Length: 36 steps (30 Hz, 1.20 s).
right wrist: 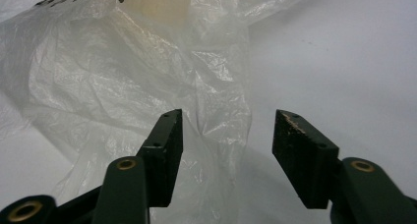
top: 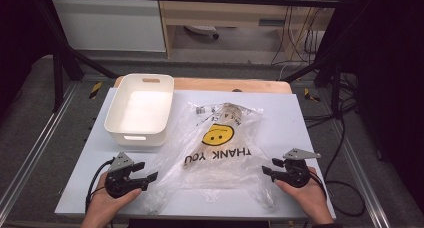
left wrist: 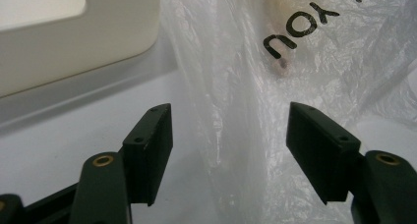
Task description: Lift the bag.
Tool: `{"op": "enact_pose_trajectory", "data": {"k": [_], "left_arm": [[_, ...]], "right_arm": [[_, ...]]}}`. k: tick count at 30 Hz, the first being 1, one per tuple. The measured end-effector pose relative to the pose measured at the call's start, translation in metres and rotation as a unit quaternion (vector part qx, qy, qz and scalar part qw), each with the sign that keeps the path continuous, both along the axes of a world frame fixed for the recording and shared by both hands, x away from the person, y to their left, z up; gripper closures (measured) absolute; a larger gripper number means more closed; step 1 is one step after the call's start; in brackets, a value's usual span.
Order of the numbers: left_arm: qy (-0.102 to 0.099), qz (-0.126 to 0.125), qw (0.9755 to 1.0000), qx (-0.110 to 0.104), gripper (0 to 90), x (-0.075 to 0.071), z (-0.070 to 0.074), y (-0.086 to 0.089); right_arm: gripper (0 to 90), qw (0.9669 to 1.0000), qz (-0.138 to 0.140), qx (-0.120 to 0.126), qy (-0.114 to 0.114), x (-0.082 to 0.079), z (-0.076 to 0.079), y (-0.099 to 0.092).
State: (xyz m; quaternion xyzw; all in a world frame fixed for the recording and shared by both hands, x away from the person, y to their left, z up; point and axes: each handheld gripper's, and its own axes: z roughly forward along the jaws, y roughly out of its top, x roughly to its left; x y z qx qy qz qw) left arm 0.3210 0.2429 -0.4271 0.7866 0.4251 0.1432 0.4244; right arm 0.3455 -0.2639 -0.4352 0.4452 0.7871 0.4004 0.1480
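Flanking plastic bag point(top: 220, 143), left gripper point(top: 148, 174), right gripper point(top: 270, 169) agape, pads clear; white bin point(top: 140, 108) beside bag.

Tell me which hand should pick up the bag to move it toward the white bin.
Left, probably. The left gripper sits at the plastic bag's near-left handle, on the white bin's side, open with plastic between its fingers. The right gripper is open at the far handle.

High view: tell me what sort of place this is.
Probably a lab or workshop recording bench. A black metal frame surrounds the white table, loose cables hang under the wooden bench behind, and hazard-striped tape marks the floor.
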Motion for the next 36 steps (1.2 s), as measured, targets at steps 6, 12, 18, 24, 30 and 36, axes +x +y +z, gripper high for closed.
{"op": "enact_pose_trajectory", "data": {"k": [6,12,18,24,30,36], "left_arm": [[-0.004,0.002,1.0,-0.002,31.4,0.0,0.001,0.0],[-0.014,0.004,0.9999,-0.005,27.4,0.0,0.001,-0.001],[-0.017,0.004,0.9999,-0.003,22.1,0.0,0.002,-0.002],[-0.021,0.003,0.9997,-0.008,17.1,0.0,0.003,-0.003],[-0.037,0.003,0.9992,-0.015,12.2,-0.001,0.007,-0.004],[-0.063,0.007,0.9974,-0.035,8.2,-0.004,0.013,-0.005]], "right_arm": [[39.7,1.0,-0.005,-0.002,-0.002,0.0,0.0,0.001],[31.1,1.0,-0.008,-0.001,-0.003,0.001,0.0,0.003],[21.0,0.9998,-0.013,-0.002,-0.011,0.002,0.002,0.006],[13.6,0.9998,-0.014,-0.001,-0.013,0.002,0.002,0.009],[7.0,0.9993,-0.018,0.008,-0.031,0.003,0.006,0.011],[3.3,0.9983,-0.023,0.026,-0.047,0.005,0.017,0.015]]}}
